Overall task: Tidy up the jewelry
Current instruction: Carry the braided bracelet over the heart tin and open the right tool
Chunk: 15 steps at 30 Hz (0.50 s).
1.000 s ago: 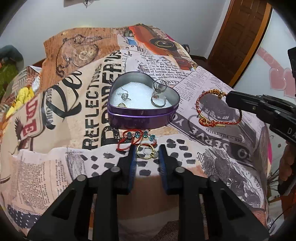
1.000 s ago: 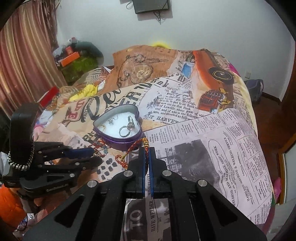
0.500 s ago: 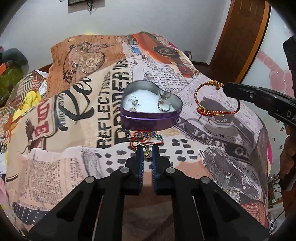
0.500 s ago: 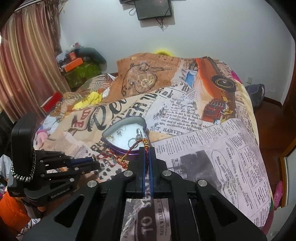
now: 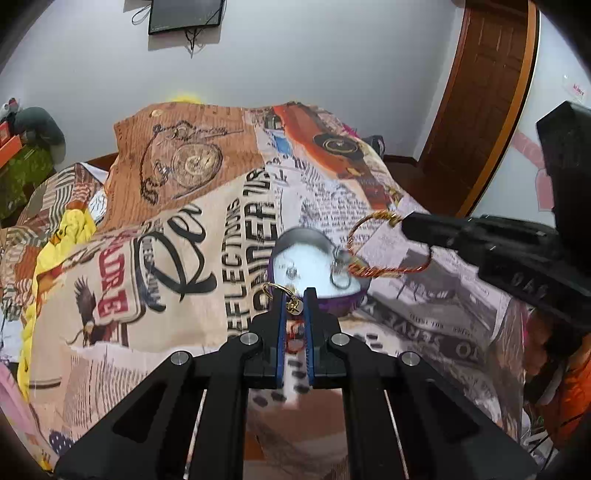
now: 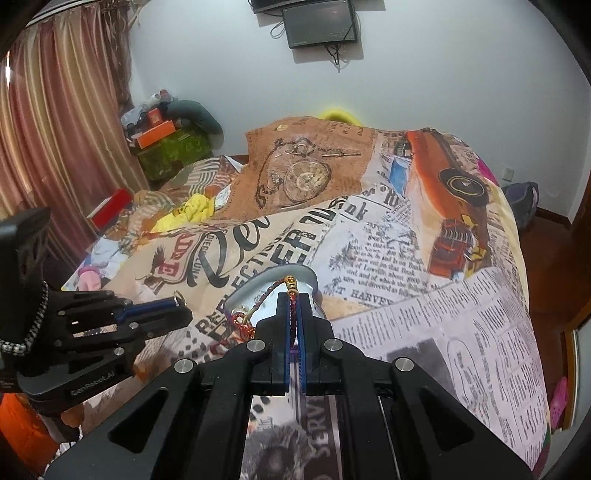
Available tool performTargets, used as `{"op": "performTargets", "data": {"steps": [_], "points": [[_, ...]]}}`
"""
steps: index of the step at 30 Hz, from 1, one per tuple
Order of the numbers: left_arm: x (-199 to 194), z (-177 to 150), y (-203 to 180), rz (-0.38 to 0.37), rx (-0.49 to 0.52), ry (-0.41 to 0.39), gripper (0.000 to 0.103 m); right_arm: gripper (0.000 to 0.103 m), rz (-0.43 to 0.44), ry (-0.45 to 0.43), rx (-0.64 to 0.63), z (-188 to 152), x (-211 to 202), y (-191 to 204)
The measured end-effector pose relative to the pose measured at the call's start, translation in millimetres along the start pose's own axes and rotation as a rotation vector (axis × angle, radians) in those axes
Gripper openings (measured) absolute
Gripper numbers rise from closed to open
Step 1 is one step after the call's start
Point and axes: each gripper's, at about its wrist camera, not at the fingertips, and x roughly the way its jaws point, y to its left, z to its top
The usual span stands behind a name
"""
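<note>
A purple heart-shaped tin (image 5: pixel 343 301) with white lining sits on the printed bedspread (image 5: pixel 184 258), holding silver rings (image 5: pixel 340 277). My left gripper (image 5: pixel 294 299) is shut on a gold ring piece (image 5: pixel 286 293) and holds it up just in front of the tin. A red beaded bracelet (image 5: pixel 293 338) lies on the spread below it. My right gripper (image 6: pixel 294 299) is shut on a red-and-gold cord bracelet (image 6: pixel 266 301), which hangs over the tin (image 6: pixel 295 275); it also shows in the left wrist view (image 5: pixel 388 247). The left gripper (image 6: pixel 173 304) shows at left in the right wrist view.
The bed falls away at the right toward a wooden door (image 5: pixel 487 96). A yellow cloth (image 6: pixel 192 210) and a red box (image 6: pixel 110 206) lie at the bed's left side by curtains (image 6: pixel 55 129). A screen (image 6: pixel 319 24) hangs on the far wall.
My left gripper closed on the gold ring piece and lifted it off the spread. My right gripper rose with the cord bracelet and carried it over the tin.
</note>
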Motion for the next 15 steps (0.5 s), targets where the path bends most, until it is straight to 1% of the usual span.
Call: {"op": "performTargets", "data": {"steps": [5,15], "points": [[10.3,8.7,2.1,-0.016,0.001,-0.002,0.007,0.003,0.002,0.017,-0.002,6.8,16.0,0.1],[37.4,14.3,6.0,-0.046,-0.009,0.035,0.007,0.003,0.006,0.079,-0.062,11.8,44.9,7.6]]}}
